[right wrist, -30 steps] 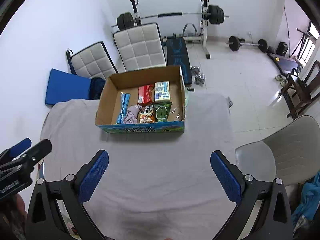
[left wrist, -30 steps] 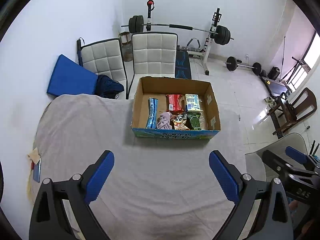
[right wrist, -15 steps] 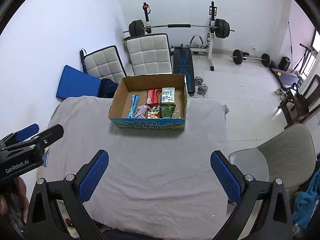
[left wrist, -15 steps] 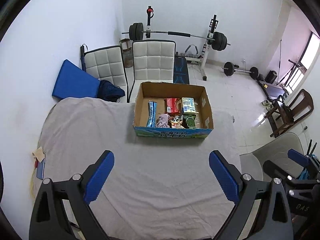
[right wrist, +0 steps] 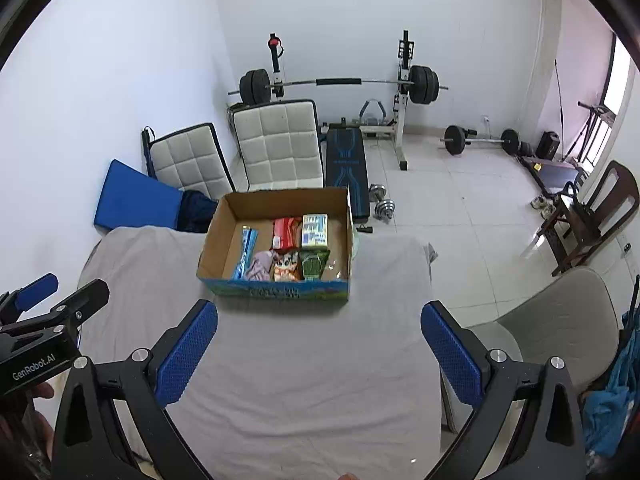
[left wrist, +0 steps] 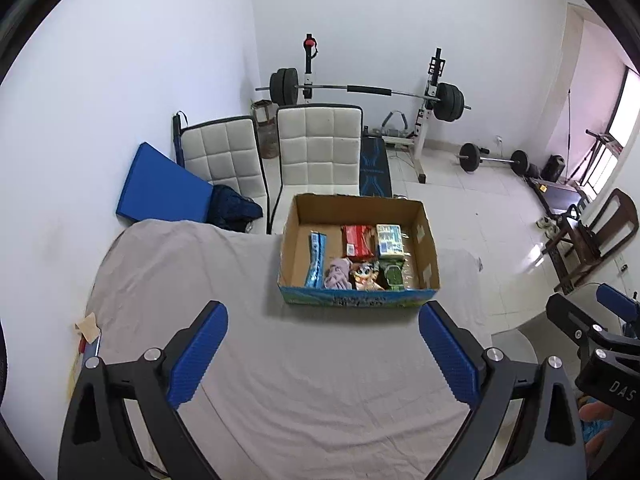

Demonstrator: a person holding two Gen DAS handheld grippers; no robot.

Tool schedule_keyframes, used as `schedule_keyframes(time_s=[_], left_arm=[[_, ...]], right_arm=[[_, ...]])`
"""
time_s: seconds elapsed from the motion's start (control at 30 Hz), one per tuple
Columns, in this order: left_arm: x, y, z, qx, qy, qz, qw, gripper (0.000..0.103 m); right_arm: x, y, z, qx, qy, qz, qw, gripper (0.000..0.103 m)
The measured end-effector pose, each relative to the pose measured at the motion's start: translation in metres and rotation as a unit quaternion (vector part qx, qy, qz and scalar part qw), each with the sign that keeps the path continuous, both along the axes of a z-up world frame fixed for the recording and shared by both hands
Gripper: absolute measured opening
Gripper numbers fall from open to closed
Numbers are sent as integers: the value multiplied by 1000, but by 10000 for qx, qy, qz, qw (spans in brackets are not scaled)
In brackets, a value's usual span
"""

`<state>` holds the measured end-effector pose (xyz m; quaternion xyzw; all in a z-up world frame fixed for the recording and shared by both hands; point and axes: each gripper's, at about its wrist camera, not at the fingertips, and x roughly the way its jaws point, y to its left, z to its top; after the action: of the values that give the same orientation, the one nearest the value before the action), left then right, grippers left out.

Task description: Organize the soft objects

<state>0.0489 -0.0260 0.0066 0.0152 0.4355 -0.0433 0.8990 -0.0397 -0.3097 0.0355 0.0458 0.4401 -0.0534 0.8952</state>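
The soft packets [left wrist: 362, 258] lie crowded in the cardboard box [left wrist: 358, 300], well ahead of both wide, empty grippers, left [left wrist: 323, 354] and right [right wrist: 319, 350]. Reaching in, a finger could snag a neighbouring packet or shove the light box.

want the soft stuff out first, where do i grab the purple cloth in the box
Pinch the bunched top of the purple cloth, coming straight down from above. It lies crumpled by the box's near wall, wedged between the blue packet and the cartoon packet, so the sides are blocked.
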Motion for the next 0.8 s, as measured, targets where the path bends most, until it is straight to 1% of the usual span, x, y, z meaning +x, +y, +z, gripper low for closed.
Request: schedule_keyframes(time_s=[0.33, 0.8], left_arm=[[12, -1, 3, 49, -93, 84, 9999, 98], [18, -3, 4, 78, -129, 87, 9998, 98]], right_arm=[[20, -2, 7, -81, -160, -5, 9998, 103], [27, -4, 6, -94, -149, 42, 9998, 103]])
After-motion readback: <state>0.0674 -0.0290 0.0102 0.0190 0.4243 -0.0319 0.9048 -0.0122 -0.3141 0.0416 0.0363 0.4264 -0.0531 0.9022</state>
